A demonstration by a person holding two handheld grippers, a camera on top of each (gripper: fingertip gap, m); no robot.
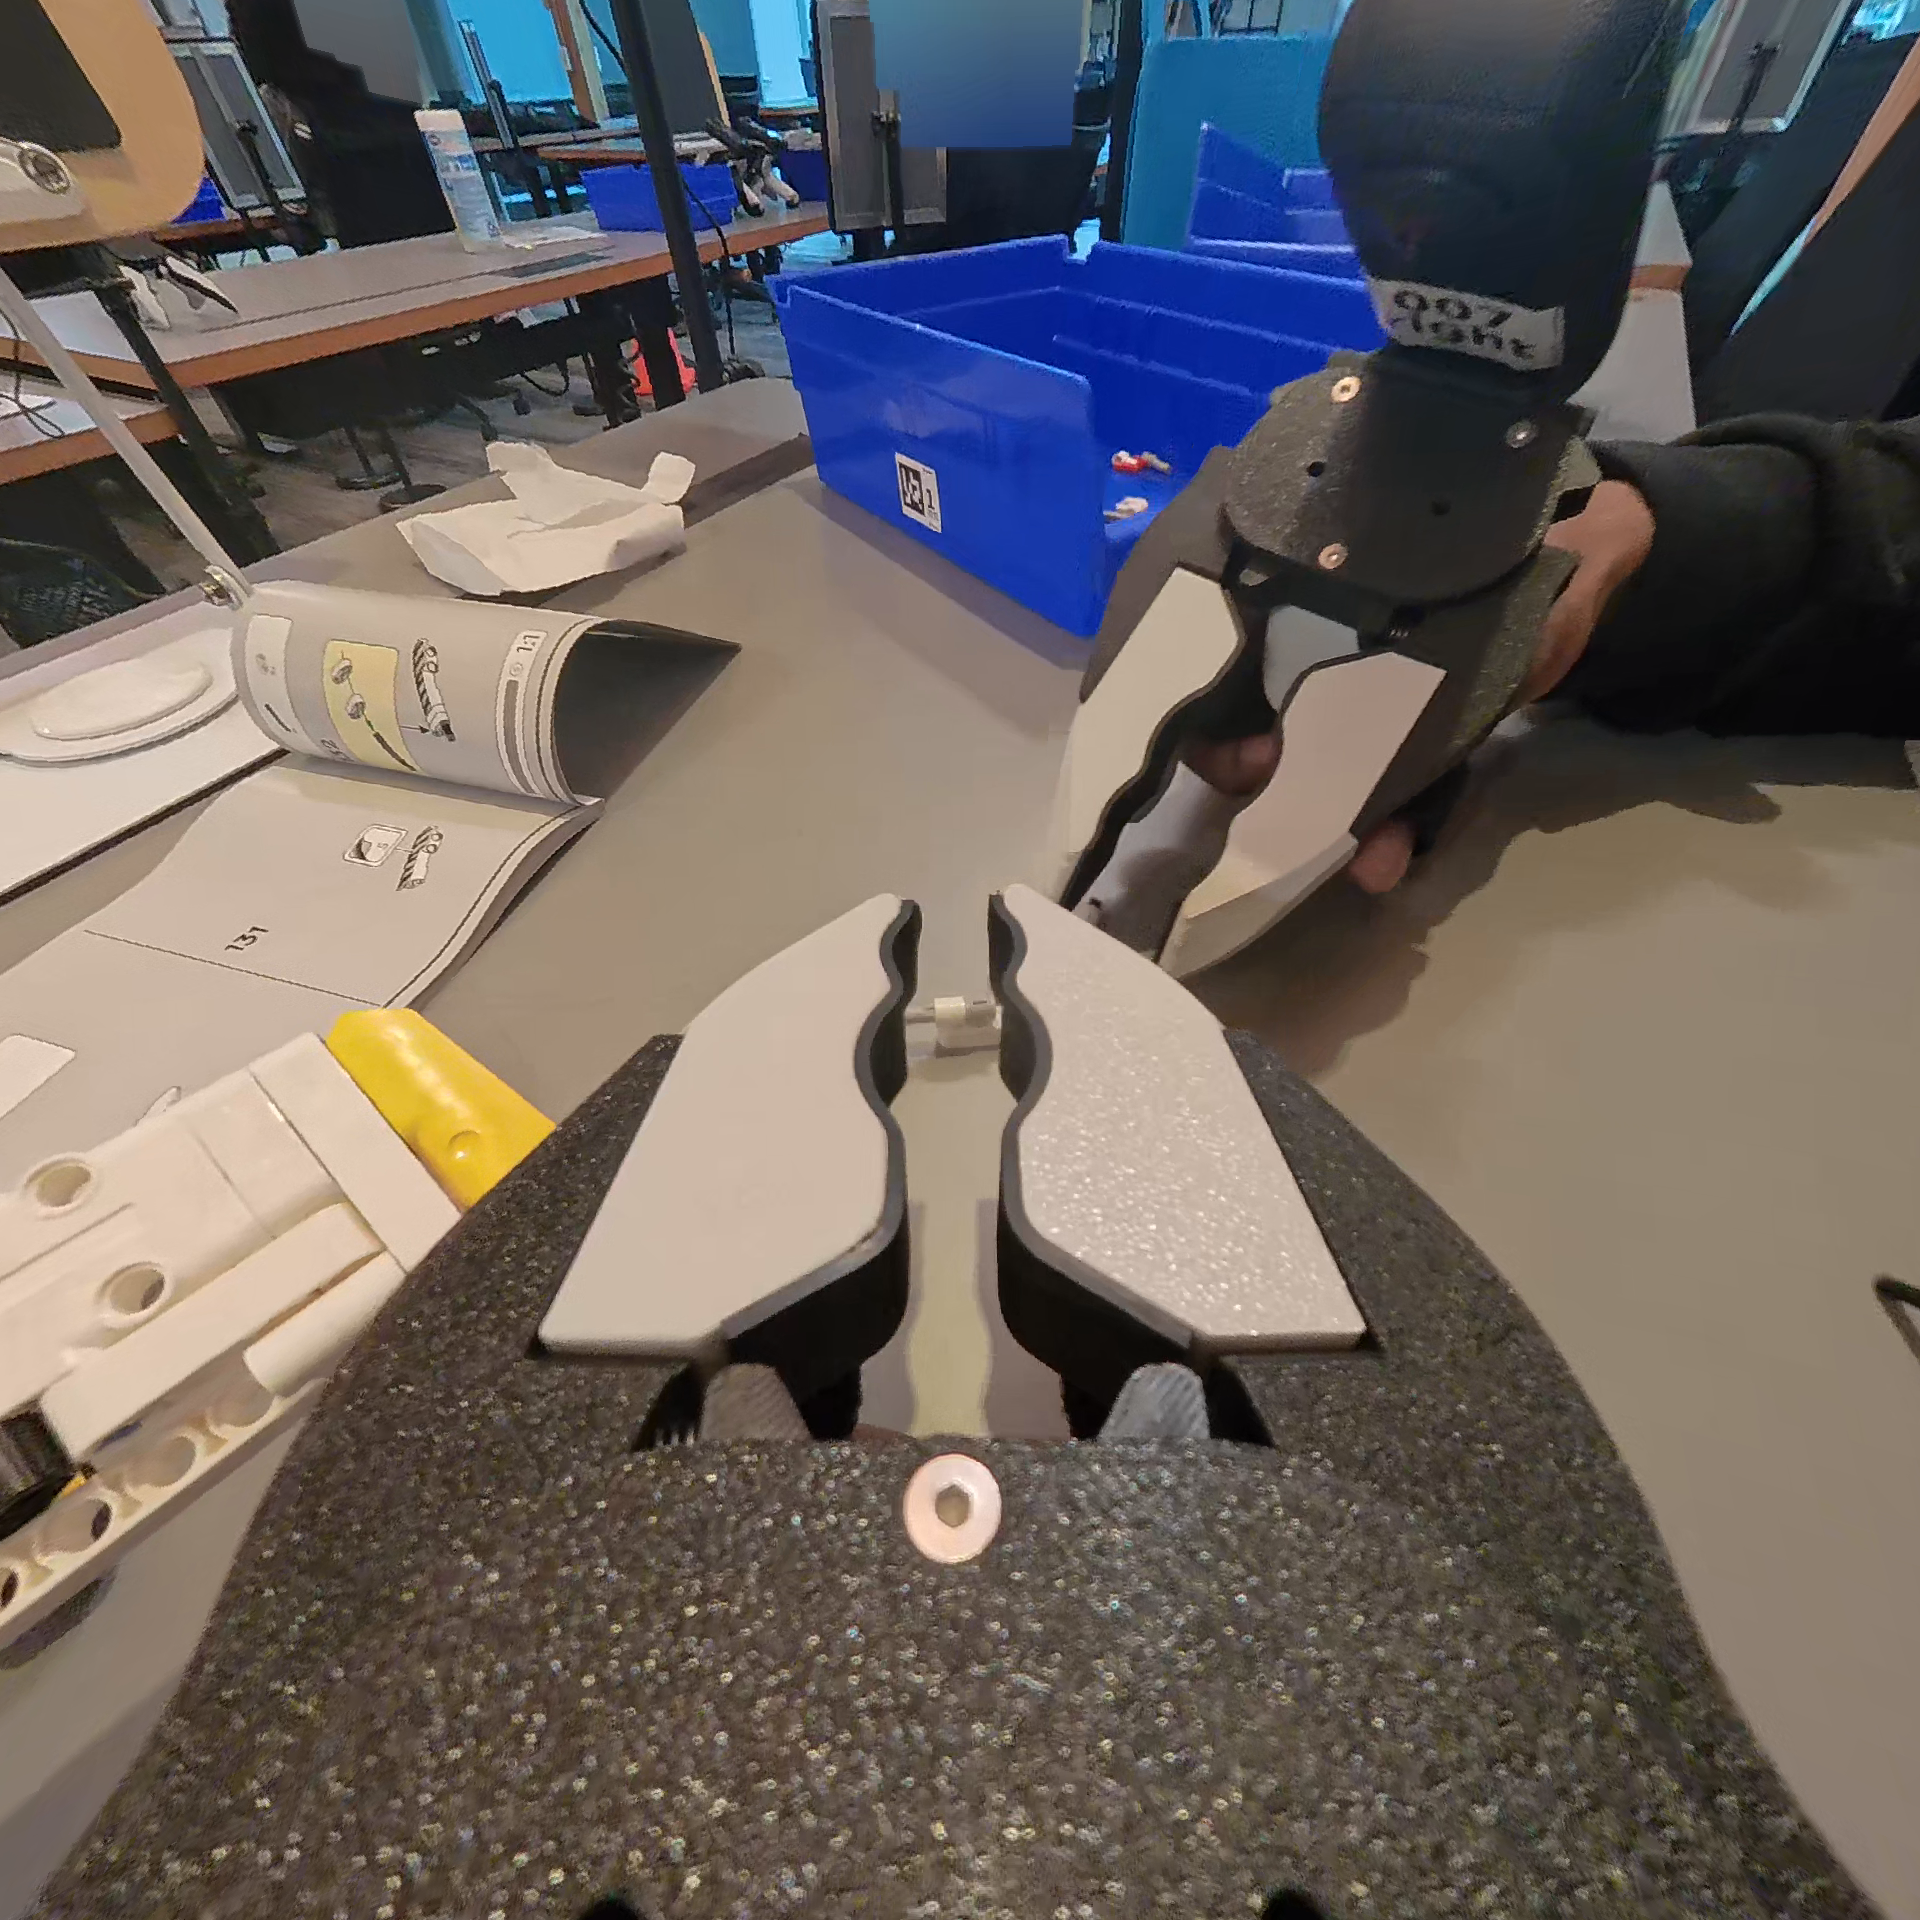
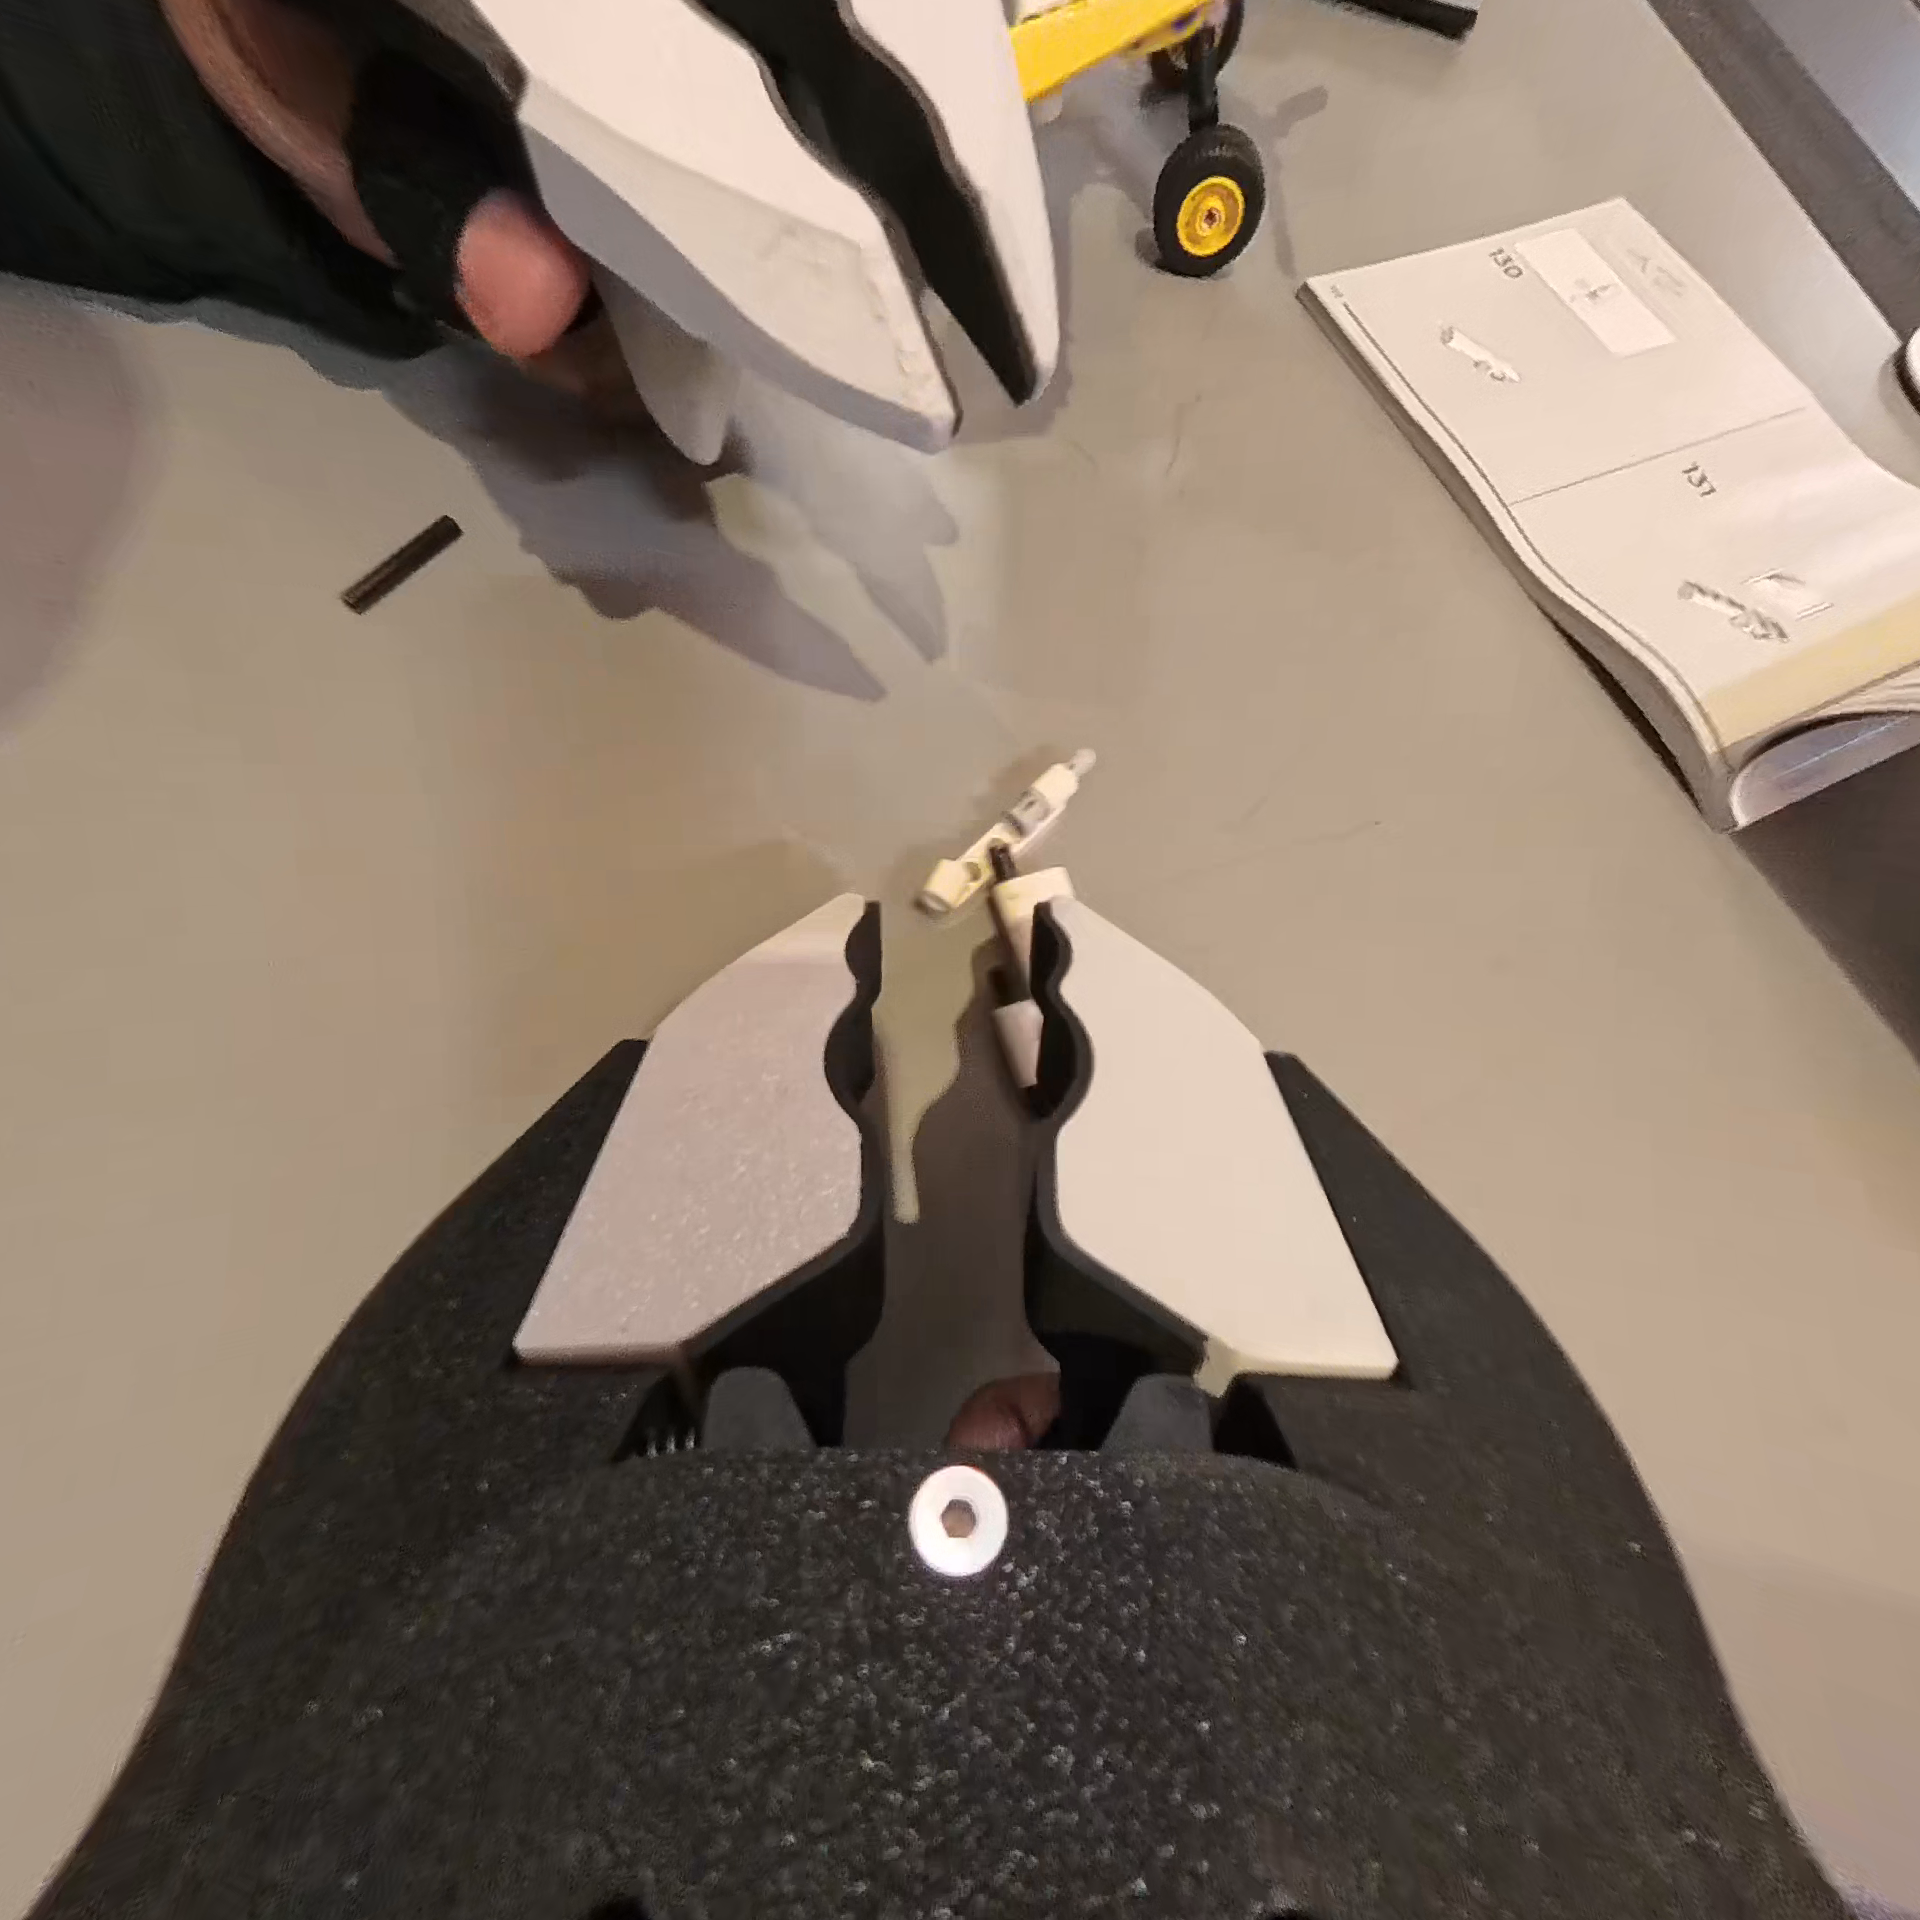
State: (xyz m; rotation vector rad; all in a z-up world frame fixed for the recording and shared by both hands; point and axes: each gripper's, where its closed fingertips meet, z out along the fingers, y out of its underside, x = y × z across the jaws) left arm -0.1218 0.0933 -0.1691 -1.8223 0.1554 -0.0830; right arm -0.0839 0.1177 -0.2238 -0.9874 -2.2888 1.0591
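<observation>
Your two grippers, black-bodied with pale grey fingers.

Your left gripper (image 1: pixel 954 935) has a speckled black shell, a silver hex screw (image 1: pixel 952 1507) at its centre and grey fingers (image 1: pixel 748 1132) edged with wavy black pads. Your right gripper (image 2: pixel 954 925) matches it; its black handle (image 1: pixel 1486 156) carries a white label band (image 1: pixel 1470 322). You wear black fingerless gloves (image 2: pixel 416 208) and a dark sleeve (image 1: pixel 1766 561).

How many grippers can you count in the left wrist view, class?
2. The left gripper fills the bottom centre, jaws around a small white piece. The right gripper comes in from the upper right, tips near the table.
</observation>
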